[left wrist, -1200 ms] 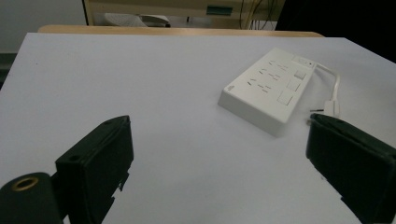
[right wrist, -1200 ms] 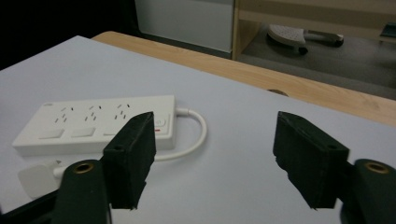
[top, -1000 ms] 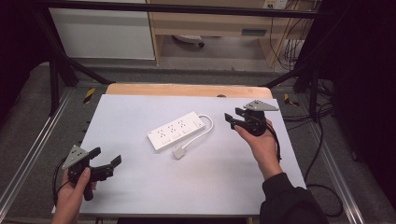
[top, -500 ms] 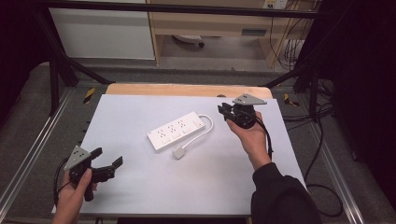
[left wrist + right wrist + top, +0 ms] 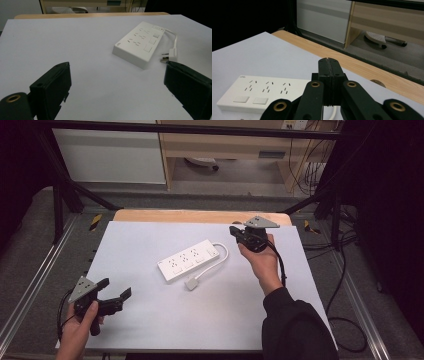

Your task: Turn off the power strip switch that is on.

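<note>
A white power strip (image 5: 189, 261) lies at an angle in the middle of the white table top (image 5: 150, 320), its short cord looping to a white plug (image 5: 192, 283) beside it. My right gripper (image 5: 234, 231) hovers just right of the strip's cord end; its jaws have just been closing and stand shut with nothing between them (image 5: 329, 61). The strip (image 5: 262, 92) lies below and to the left of them. My left gripper (image 5: 116, 291) rests near the front left corner, open and empty (image 5: 117, 67), facing the strip (image 5: 140, 43) and plug (image 5: 171, 53).
A wooden table edge (image 5: 200, 216) runs along the far side. Metal rails (image 5: 30, 290) flank the table, and cables (image 5: 345, 320) lie on the floor at the right. A white cabinet (image 5: 110, 155) and shelf unit stand behind.
The right hand has moved a little left and toward the far edge, and its jaws have closed on nothing. The left gripper and the power strip have stayed in place.
</note>
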The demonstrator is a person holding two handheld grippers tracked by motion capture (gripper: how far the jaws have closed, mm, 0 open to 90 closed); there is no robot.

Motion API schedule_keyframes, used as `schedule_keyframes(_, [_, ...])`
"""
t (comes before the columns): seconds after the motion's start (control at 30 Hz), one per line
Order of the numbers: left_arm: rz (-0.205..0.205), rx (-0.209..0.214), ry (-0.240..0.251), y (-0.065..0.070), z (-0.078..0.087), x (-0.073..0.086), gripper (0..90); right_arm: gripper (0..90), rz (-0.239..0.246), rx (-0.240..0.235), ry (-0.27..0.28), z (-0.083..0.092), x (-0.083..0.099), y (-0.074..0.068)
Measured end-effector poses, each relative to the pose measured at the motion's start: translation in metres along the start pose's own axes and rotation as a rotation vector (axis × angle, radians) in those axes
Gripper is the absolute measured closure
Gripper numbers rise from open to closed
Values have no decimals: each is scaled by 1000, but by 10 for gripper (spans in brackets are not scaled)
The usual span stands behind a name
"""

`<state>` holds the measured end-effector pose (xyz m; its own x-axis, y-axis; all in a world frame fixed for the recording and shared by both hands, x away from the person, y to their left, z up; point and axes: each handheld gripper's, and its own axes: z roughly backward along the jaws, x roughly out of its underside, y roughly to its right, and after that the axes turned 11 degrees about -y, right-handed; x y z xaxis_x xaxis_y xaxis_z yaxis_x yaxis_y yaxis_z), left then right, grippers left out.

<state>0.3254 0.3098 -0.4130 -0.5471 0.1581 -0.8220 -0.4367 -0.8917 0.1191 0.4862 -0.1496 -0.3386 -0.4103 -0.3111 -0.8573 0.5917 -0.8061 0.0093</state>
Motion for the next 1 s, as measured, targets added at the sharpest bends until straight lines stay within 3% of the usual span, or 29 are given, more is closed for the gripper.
schedule_keyframes(1.0, [-4, -2, 3, 1, 1, -1, 60, 900, 14, -19, -36, -30, -17, -13])
